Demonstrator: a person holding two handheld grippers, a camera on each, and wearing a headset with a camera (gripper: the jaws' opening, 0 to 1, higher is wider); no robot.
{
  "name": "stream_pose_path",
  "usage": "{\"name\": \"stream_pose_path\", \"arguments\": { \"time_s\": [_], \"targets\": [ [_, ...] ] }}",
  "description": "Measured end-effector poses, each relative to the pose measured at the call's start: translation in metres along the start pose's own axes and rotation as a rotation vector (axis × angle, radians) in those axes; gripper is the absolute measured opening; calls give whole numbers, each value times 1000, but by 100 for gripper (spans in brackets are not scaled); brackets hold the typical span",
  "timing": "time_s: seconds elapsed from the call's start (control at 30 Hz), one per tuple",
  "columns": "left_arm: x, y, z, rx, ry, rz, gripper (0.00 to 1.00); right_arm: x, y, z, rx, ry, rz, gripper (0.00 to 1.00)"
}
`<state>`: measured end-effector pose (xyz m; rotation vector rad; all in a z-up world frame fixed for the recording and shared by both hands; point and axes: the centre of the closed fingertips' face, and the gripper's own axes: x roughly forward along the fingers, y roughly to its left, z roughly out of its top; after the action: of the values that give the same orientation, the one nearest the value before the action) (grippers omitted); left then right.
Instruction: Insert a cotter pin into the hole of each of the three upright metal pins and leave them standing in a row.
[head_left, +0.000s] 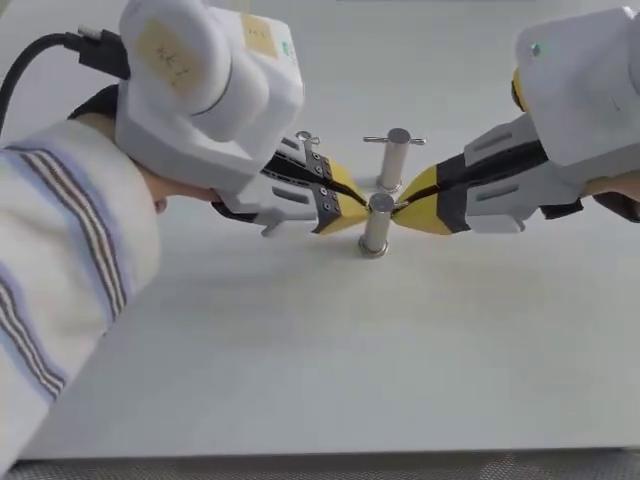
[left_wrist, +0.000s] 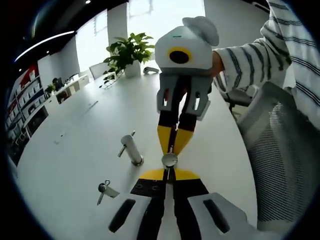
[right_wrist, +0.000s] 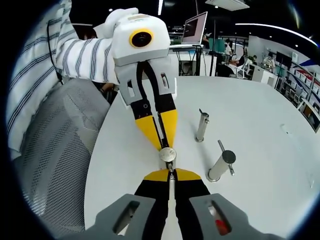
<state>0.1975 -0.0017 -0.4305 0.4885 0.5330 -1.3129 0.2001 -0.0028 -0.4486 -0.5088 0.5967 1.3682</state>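
Nearest us in the head view is a striped sleeve (head_left: 60, 250), and just past it the bulky white body of the left gripper (head_left: 356, 206), which reaches in from the left. The right gripper (head_left: 408, 204) comes in from the right to face it. Their yellow fingers meet nose to nose at the top of the near pin (head_left: 376, 228), which stands upright on the white surface (head_left: 300, 350).

We see both pairs of fingers clenched, and each pair's tips touch the head of that pin from opposite sides. In both gripper views a thin dark sliver runs from the fingertips to the pin's head. We cannot tell whether it is a cotter pin or whether either pair is pinching it.

Behind the near pin, a little to the right, stands the back pin (head_left: 397, 162), also upright. Its cotter pin (head_left: 378, 140) passes crosswise through it just below the head and sticks out on both sides.

A third pin (left_wrist: 103, 188) stands further left. In the head view the left gripper's fingers hide most of it, and the looped end of a cotter pin shows just above them. In the right gripper view both of these pins stand upright to the right of the meeting fingers, well apart from each other.

A mesh chair back (right_wrist: 55, 150) stands beside the surface's edge.
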Motion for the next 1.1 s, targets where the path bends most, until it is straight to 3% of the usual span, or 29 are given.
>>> {"name": "stream_pose_path", "arguments": {
  "time_s": [0.1,0.17,0.23,0.33,0.57,0.67,0.83,1.1],
  "targets": [
    [2,-5,0,-16,-9,-30,11,-2,3,1,8,-6,6,0],
    [5,-6,-1,6,2,-26,18,-3,7,0,-41,-4,15,0],
    [8,-6,-2,-2,9,-27,21,-5,1,-2,-42,1,8,0],
    [9,-5,-1,-6,3,-27,21,-8,-1,-2,-56,-4,-18,0],
    [10,4,2,-13,-21,-13,19,-19,-1,-5,-26,-24,-20,8],
    [10,6,1,-14,-18,-11,13,-22,-1,-7,-21,-22,-31,4],
    [10,10,0,-13,-27,-11,12,-25,1,-5,-8,-41,-28,1],
    [10,10,0,-11,-23,-1,10,-16,0,2,-16,-56,-28,0]
  ]
}}
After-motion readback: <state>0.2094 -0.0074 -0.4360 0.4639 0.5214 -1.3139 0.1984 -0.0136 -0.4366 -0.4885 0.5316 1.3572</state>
